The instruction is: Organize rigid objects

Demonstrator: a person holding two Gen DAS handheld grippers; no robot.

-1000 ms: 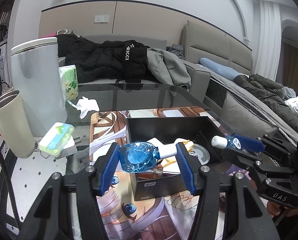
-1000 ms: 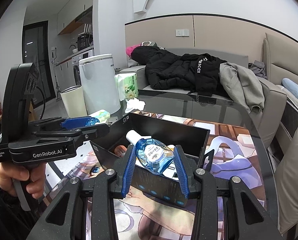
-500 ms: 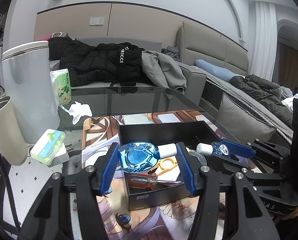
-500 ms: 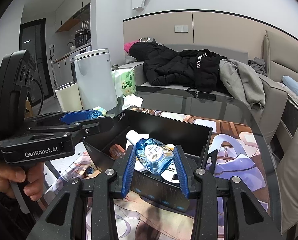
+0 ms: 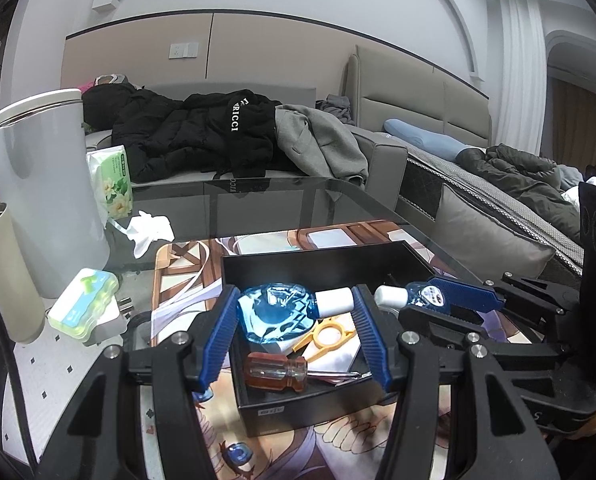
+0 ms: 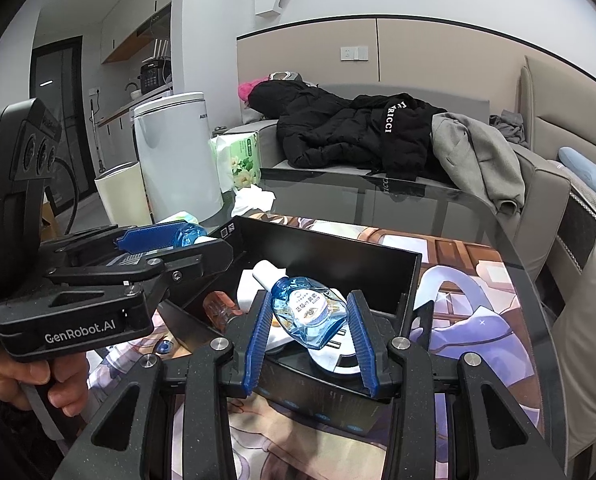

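Sitting on the glass table, the black box (image 5: 329, 268) is holding a screwdriver (image 5: 276, 372) (tip hidden). Above it, the left gripper (image 5: 294, 332) and right gripper (image 6: 307, 330) are each clamping a blue bottle (image 5: 274, 312), white-capped.

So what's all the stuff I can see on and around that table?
blue bottles: 2, clear blue with white caps, one held by each gripper above the box
box: 1, black, open, on the mat
screwdriver: 1, amber handle, in the box
yellow plastic tool: 1, in the box
printed mat: 1, cartoon picture, on the glass table
tissue pack: 1, green and white, far left of table
crumpled tissue: 1, white, near the pack
small pack: 1, green and blue, left table edge
bins: 2, white and beige, left of table
jackets: black and grey, on the sofa
left gripper: black, blue pads
right gripper: black, blue pads
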